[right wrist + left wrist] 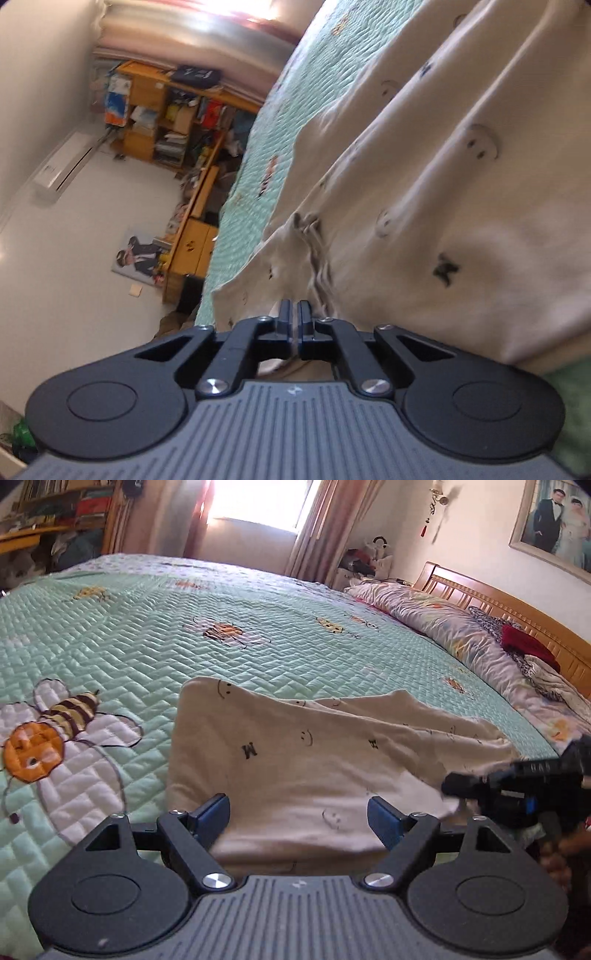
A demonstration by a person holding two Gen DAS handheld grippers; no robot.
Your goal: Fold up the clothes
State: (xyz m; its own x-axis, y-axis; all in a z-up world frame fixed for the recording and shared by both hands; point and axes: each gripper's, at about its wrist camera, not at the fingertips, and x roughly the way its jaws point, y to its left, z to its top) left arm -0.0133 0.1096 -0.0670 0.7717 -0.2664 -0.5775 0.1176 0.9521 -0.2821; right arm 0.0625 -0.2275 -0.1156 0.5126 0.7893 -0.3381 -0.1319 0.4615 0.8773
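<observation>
Honestly, the main risk: my right gripper (294,314) has only a thin pinch on the edge of the cream garment (295,753), so if I pull hard or fast the fabric could slide out from between the pads and the fold would drop back in a heap. Second risk: my left gripper (298,812) has nothing in it, so a one-sided lift would likely drag the whole garment across the bed (147,627) and skew the fold; the bunched ridges near the right side could also get creased in. State now: right gripper jaws closed nearly together on a sliver of the garment's hem, cloth visible between the pads. Left gripper wide open, its pads straddling the near edge of the garment, hovering over it; I can't tell if they touch. Garment lies spread, partly rumpled, on the green quilted bed, near the front edge.
</observation>
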